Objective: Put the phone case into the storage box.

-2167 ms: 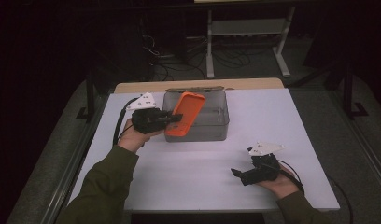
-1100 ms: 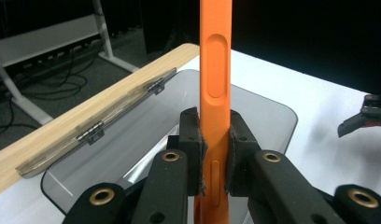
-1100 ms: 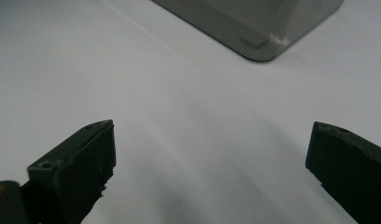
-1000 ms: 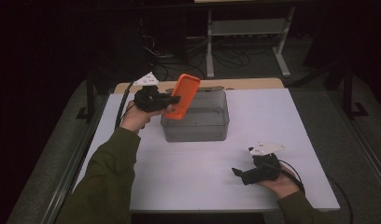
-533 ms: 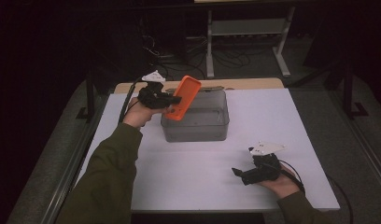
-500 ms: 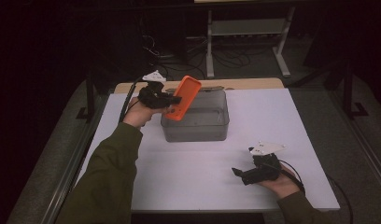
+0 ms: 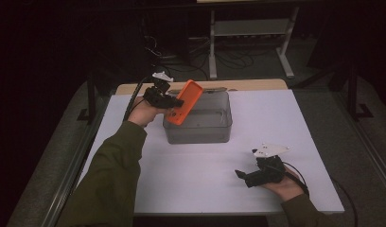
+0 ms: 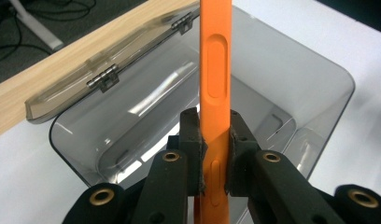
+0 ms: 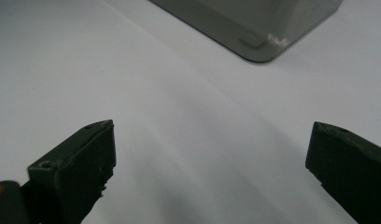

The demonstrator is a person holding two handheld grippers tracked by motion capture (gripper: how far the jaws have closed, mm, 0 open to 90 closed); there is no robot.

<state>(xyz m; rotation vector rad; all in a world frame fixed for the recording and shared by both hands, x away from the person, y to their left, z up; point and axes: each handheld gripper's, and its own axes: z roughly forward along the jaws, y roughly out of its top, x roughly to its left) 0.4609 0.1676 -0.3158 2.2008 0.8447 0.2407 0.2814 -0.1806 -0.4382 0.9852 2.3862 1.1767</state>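
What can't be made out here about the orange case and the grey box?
- Orange case: left gripper view shows it edge-on; its lower end is cut off by the picture's bottom edge behind the left claw.
- Grey box: in the high view the case covers its near-left corner, and the smoky walls blur the floor.
- Right gripper view: the box is cut off by the top edge above the open right claw.

Dark room, white table (image 7: 323,132), metal shelf (image 7: 250,28)
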